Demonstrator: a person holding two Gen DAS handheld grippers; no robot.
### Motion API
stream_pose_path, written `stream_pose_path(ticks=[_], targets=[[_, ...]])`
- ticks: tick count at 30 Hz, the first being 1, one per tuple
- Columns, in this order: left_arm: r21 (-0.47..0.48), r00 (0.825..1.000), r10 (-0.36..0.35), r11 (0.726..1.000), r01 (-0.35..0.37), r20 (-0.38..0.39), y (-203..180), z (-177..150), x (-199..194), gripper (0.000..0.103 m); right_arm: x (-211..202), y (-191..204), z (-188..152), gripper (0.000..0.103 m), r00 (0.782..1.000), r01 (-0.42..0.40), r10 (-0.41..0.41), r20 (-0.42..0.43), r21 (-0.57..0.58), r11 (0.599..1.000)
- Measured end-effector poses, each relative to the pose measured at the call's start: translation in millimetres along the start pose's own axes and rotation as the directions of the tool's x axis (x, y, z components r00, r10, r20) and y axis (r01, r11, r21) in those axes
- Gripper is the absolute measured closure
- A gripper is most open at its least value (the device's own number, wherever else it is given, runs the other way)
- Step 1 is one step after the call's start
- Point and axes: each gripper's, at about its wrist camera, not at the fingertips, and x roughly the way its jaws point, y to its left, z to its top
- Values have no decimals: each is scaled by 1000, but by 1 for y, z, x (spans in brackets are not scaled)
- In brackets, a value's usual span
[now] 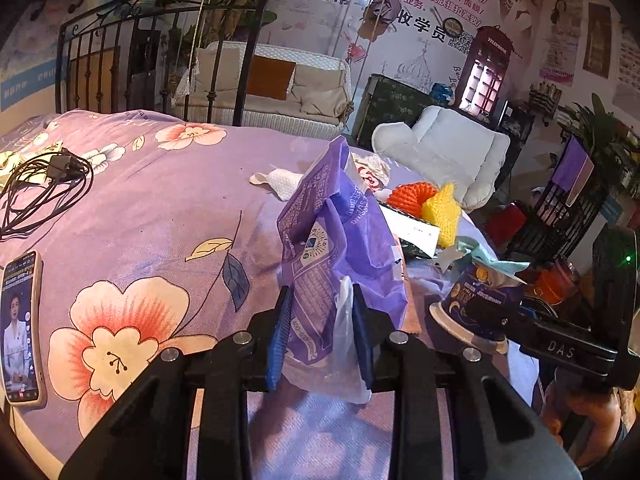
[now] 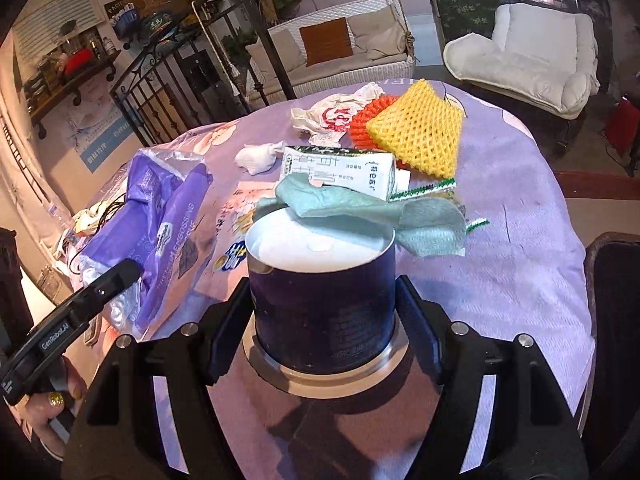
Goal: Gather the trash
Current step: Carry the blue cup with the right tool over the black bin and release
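A table covered by a purple floral cloth [image 2: 520, 240] holds scattered trash. The right gripper [image 2: 322, 308] clamps a dark blue paper cup [image 2: 320, 292], one finger [image 2: 226, 340] pressed on each side. The cup is held upside down: its white recessed base faces up and its wide rolled rim is at the bottom, so nothing shows inside it. A limp pale green tissue [image 2: 360, 210] is draped over the raised edge of the base.

The left gripper [image 1: 320, 332] pinches a crumpled purple plastic bag [image 1: 340, 240], its blue-padded fingers [image 1: 276, 344] closed on the thin film. The bag stands up between them, printed with white text and a square code, with a clear strip at the lower edge. Whether anything is in it cannot be told.

Behind the cup, in the right wrist view, lie a flat white carton [image 2: 340, 168], a yellow foam fruit net [image 2: 416, 132] with open diamond mesh, an orange net [image 2: 364, 120] partly under it, a crinkled white wrapper [image 2: 336, 114] with red print, and a balled white wad [image 2: 258, 156].

Only the left wrist view shows a phone [image 1: 22, 328] with a lit screen lying flat on the cloth and a tangle of black cable [image 1: 44, 188] at the far left. Only the right wrist view shows a hand [image 2: 52, 404] with gold-painted nails gripping the left tool's handle, and the cup's white base.
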Motion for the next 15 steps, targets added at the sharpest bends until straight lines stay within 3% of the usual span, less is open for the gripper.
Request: stream_pose_path(ticks=[4,8,11,15], targets=[[32,1000,-15,999,15,14,-9,-2,-6,73,-7,-7,-11,32,984,-159,163,-70,54,986],[40,999,-35,999,34,18,-15,0,-5,73,-4,-24,-19,32,923,-343,373,-93,240,908],[61,997,-76,995,74,32,-19,3,-9,73,-4,-15,-23,32,951,-262,284,-123,172,950],[104,988,-152,983,149,20,-28,6,-10,73,-5,-7,-29,31,948,-263,283,-146,142,954]])
